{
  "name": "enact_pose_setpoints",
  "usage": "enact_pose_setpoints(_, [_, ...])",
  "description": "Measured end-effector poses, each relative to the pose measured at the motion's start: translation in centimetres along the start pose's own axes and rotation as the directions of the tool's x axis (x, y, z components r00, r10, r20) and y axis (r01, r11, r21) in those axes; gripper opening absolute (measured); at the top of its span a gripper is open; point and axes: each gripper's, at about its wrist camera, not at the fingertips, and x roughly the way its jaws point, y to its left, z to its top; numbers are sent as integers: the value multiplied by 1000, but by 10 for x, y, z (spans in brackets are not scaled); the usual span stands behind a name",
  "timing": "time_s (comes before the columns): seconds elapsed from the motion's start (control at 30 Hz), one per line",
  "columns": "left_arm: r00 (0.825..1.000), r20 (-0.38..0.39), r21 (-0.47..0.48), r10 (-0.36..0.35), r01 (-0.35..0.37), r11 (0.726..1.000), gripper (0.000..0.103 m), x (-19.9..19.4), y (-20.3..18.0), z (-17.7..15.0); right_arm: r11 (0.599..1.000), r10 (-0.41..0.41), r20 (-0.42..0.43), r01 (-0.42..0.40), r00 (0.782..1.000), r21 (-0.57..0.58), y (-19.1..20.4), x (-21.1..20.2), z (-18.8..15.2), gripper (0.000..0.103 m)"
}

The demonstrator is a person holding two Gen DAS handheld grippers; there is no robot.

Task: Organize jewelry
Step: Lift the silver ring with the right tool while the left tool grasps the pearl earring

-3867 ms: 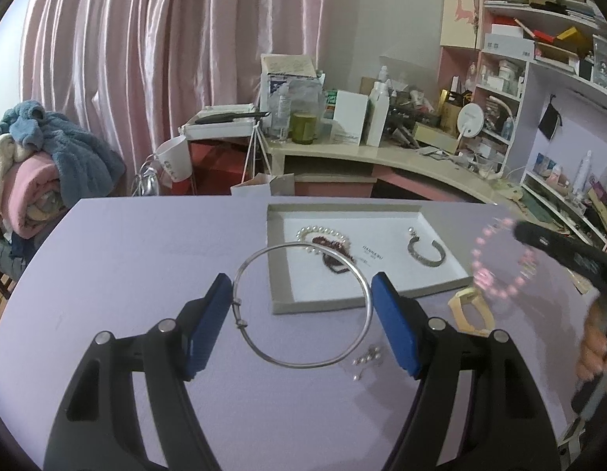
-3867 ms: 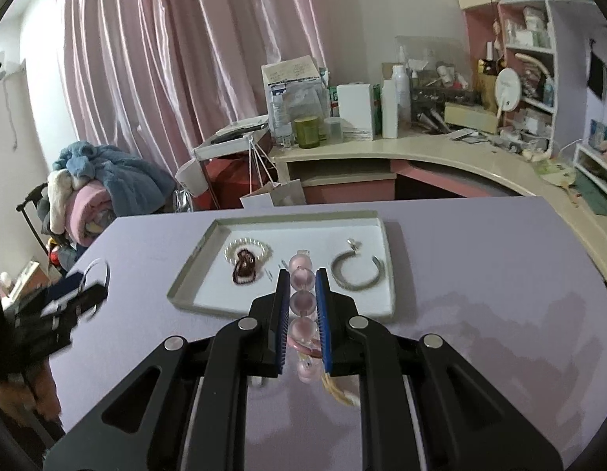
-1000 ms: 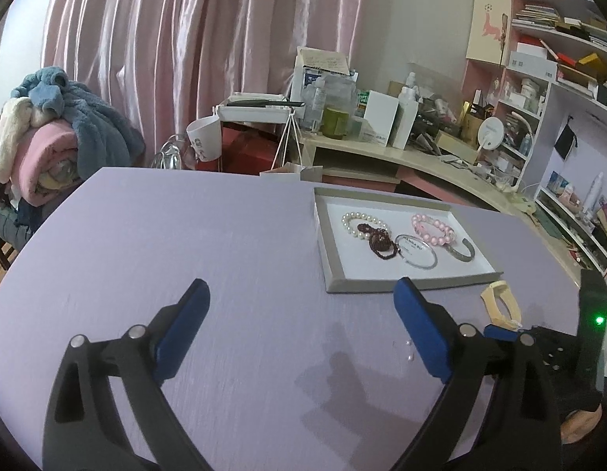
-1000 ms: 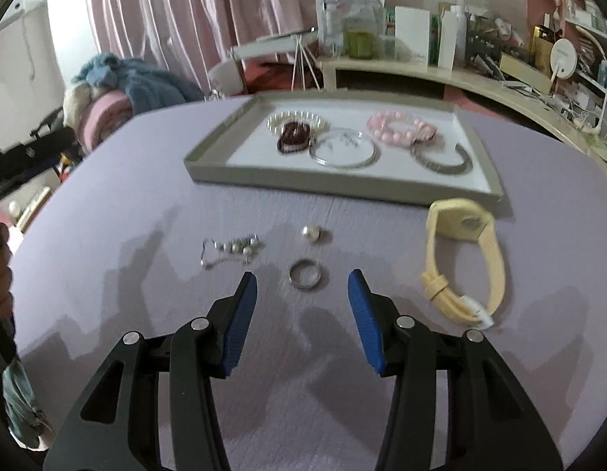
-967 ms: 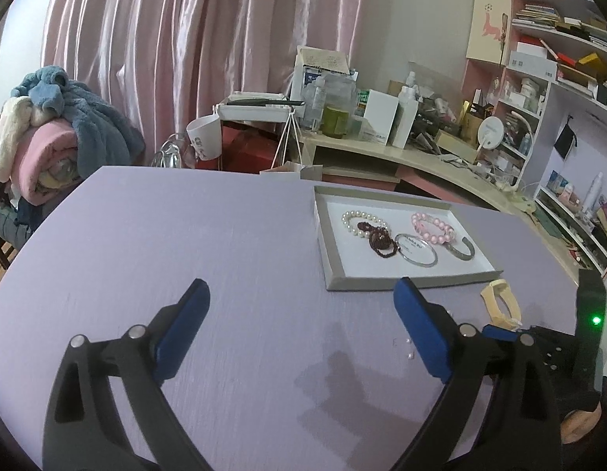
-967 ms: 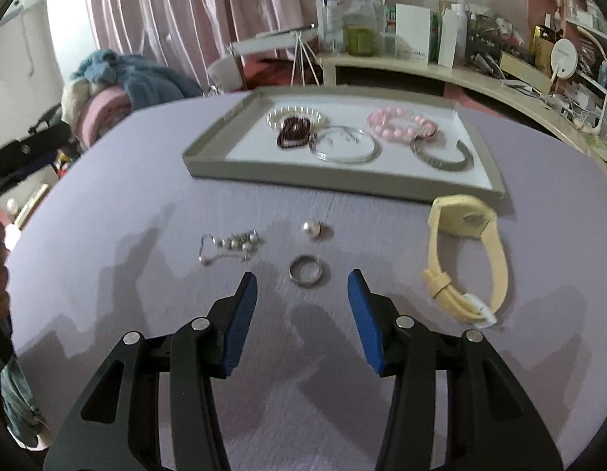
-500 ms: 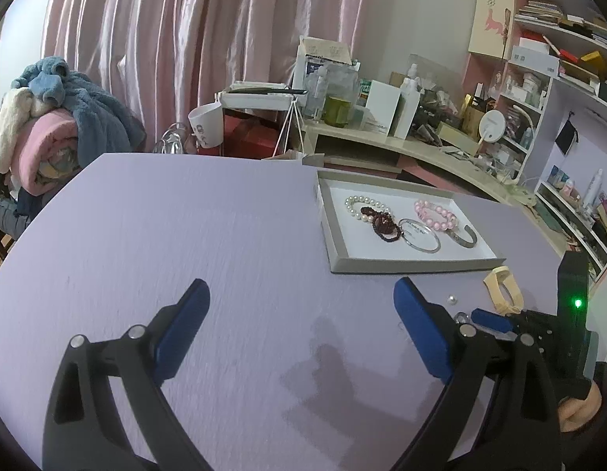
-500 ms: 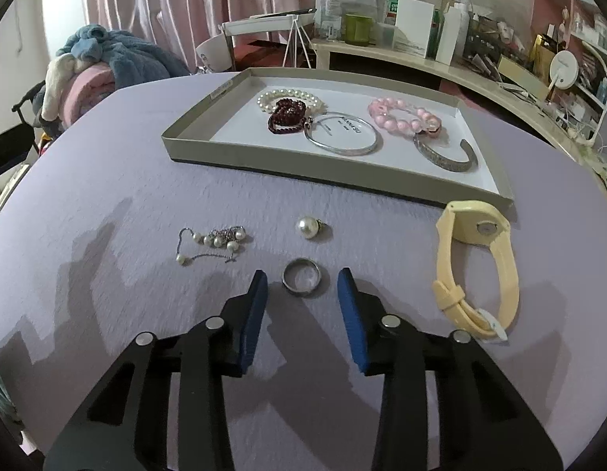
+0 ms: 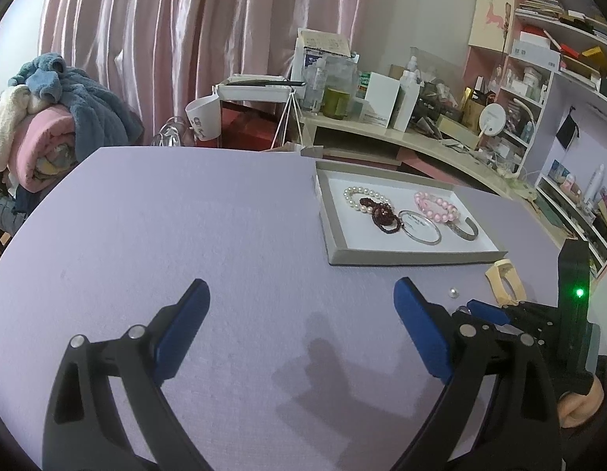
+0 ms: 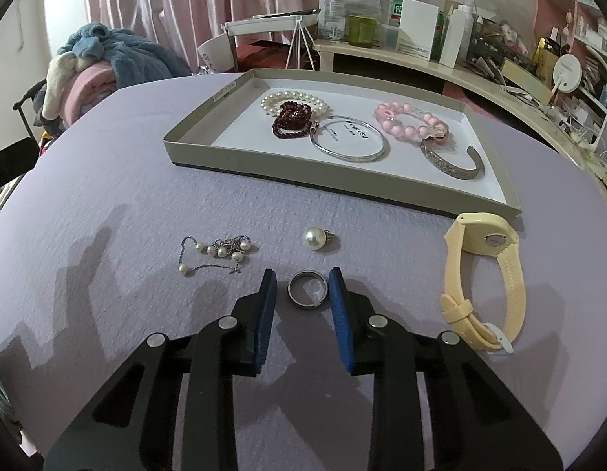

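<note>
Two blue-padded grippers work over a lilac table: the right gripper (image 10: 302, 288) has lowered and narrowed its jaws around a small silver ring (image 10: 307, 289), not yet gripping it, near the grey cardboard tray (image 10: 303, 181); the left gripper (image 9: 299, 325) stays wide apart, holding nothing. Pickup looks imminent.

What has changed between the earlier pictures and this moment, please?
The pink bead bracelet and the silver bangle, earlier at the grippers, now lie in the tray. The right gripper has come down, open, around the small ring. The left gripper is open, over bare table. The pearl bracelet and cuff stayed put.
</note>
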Motion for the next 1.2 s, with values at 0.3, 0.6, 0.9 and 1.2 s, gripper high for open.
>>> enact_pose_setpoints(0.3, [1000, -3, 6, 1, -1, 1000, 95, 0, -5, -1, 1000, 1, 0, -1, 1000, 2, 1, 0, 0, 29])
enact_pose_setpoints(0.6, [1000, -11, 8, 2, -2, 1000, 95, 2, -7, -1, 1000, 7, 0, -7, 1000, 0, 2, 0, 0, 28])
enact_pose_setpoints(0.9, [999, -38, 48, -21, 23, 999, 95, 11, -23, -6, 1000, 17, 35, -18, 999, 17, -15, -23, -11, 22])
enact_pose_setpoints(1.2, [994, -94, 133, -46, 59, 989, 95, 33, -62, -16, 996, -24, 161, 9, 987, 92, -52, -74, -7, 22])
